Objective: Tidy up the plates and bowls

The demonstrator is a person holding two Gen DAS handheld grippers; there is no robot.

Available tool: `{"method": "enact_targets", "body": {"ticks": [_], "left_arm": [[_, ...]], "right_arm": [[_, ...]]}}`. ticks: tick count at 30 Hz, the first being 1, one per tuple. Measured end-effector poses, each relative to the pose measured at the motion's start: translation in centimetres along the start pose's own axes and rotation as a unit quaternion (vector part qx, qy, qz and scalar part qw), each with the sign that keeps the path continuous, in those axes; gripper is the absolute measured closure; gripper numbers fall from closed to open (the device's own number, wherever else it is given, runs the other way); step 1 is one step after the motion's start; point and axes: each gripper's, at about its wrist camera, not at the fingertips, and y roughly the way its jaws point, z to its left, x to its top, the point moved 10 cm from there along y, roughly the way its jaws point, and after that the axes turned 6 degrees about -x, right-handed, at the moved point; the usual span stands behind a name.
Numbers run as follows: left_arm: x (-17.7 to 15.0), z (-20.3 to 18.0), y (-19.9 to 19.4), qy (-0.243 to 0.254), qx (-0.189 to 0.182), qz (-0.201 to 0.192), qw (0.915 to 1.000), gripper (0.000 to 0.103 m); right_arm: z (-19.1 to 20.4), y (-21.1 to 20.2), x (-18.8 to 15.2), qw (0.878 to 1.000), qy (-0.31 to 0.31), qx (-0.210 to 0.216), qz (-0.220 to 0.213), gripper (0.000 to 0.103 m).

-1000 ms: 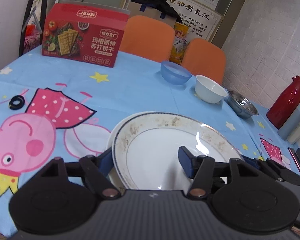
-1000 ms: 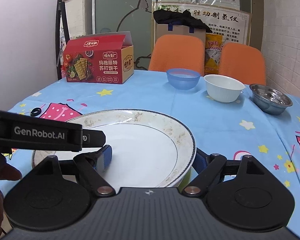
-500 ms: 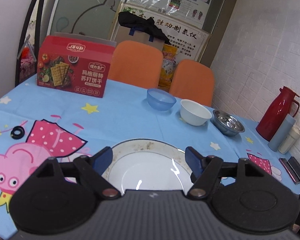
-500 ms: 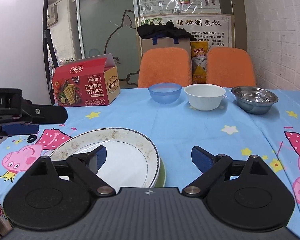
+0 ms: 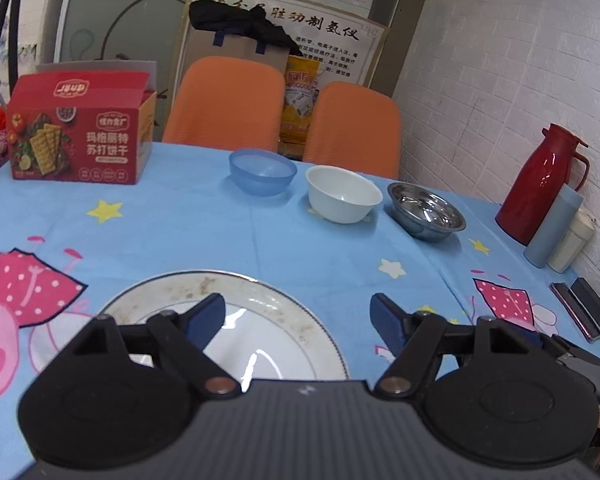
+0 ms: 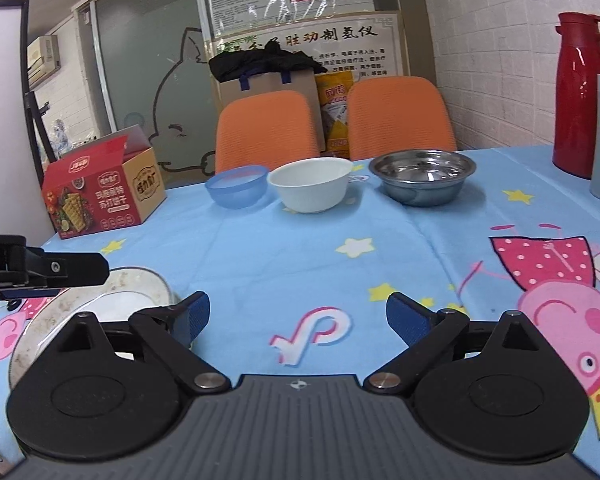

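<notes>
Blue cartoon-print tablecloth (image 5: pixel 188 236) covers the table, with a pale brick wall on the right and posters on the glass behind two orange chairs (image 5: pixel 224 104).

Far left at the back stands a red cracker box (image 5: pixel 80 136) with its flap up. Nearer, the white plate (image 5: pixel 260 312) with a dark rim line and brownish smears lies flat on the cloth; from the right wrist view there may be a second plate under it, but the edge is too hidden to be sure. The left gripper (image 5: pixel 298 316) hangs over the plate's right side with its blue-padded jaws standing wide. Its left finger sits above the plate's well, its right finger is beyond the rim over bare cloth, and nothing is gripped.

Along the back edge, in a row: a blue bowl (image 5: pixel 262 170), a white bowl (image 5: pixel 342 194) just beside it, then a steel bowl (image 5: pixel 426 212), each upright and apart from the plate.

The right gripper (image 6: pixel 298 318) is over empty cloth to the right of the plate, fingers spread wide and holding nothing. Far right stand a red thermos jug (image 5: pixel 540 184) and a grey-blue bottle (image 5: pixel 552 226) beside it.
</notes>
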Motion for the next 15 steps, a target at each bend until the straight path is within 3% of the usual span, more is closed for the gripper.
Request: {"method": "enact_targets", "body": {"ticks": [8,15], "left_arm": [[1.0,-4.9,4.0,0.034,-0.017,0.022,0.9990,0.030],[0.7,-7.9,6.8,0.063,-0.022,0.044,0.9968,0.030]], "right_arm": [[-6.8,1.0,1.1,0.999,0.036,-0.041,-0.002,0.000],[-10.6,1.1,1.3,0.997,0.065,-0.049,-0.007,0.000]]}}
